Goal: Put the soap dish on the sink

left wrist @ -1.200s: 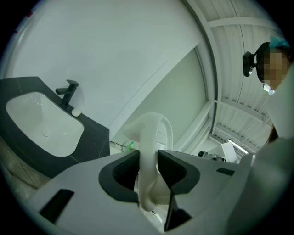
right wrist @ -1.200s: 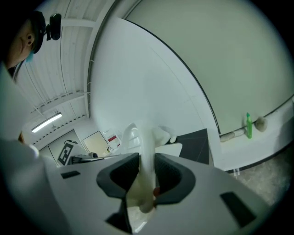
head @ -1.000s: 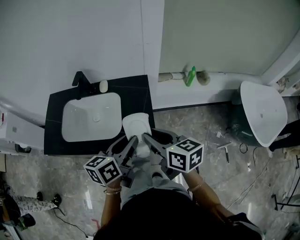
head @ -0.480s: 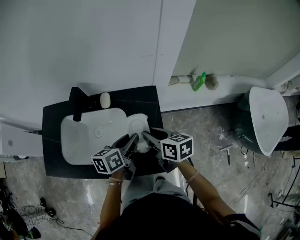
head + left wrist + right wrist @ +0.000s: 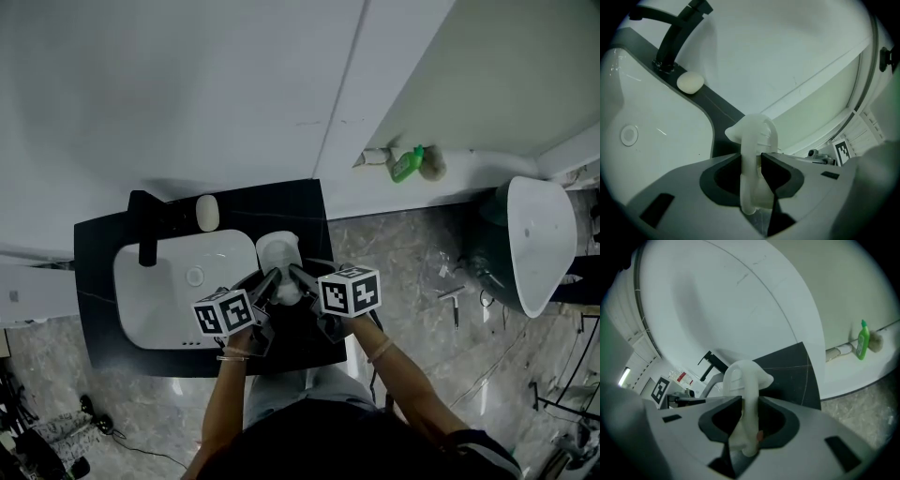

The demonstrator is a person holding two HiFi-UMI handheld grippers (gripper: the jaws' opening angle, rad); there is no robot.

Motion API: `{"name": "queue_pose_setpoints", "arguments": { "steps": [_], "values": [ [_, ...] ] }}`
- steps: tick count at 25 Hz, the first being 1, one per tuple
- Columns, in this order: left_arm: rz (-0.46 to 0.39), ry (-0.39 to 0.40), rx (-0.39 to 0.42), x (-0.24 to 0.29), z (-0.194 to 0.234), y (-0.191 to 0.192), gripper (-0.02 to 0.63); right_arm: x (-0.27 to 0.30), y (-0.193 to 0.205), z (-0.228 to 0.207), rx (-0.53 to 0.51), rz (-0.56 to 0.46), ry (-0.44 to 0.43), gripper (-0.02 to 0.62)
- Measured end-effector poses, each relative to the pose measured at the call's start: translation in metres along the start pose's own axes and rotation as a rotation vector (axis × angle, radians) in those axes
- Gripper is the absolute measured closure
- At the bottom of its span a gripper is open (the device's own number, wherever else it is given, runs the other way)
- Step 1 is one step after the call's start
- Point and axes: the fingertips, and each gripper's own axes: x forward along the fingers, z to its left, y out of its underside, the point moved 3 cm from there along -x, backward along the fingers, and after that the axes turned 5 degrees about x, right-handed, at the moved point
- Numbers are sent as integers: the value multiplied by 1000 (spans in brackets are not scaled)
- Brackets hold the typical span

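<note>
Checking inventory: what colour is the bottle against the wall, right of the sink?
Green; the bottle shows best in the right gripper view.

My head camera looked steeply down from high above, with the sink (image 5: 291, 206) left of centre in the frame. The left gripper view and the right gripper view each sat close behind their jaws, facing the wall. All three shared the soap dish (image 5: 278, 253) and faucet (image 5: 147, 246); only head and right shared the green bottle (image 5: 406, 163).

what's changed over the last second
The left gripper and right gripper carried the soap dish forward, further over the dark counter beside the basin. Both stayed shut on it. The bar of soap by the tap did not move.
</note>
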Motion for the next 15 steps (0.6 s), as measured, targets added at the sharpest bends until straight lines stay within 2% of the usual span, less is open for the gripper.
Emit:
{"name": "queue_pose_setpoints", "arguments": {
  "steps": [7, 15],
  "values": [
    [51, -12, -34, 16, 18, 3, 476, 19, 2, -16, 22, 43, 22, 477],
    [82, 35, -53, 25, 21, 9, 476, 23, 4, -26, -14, 53, 41, 477]
  ]
}}
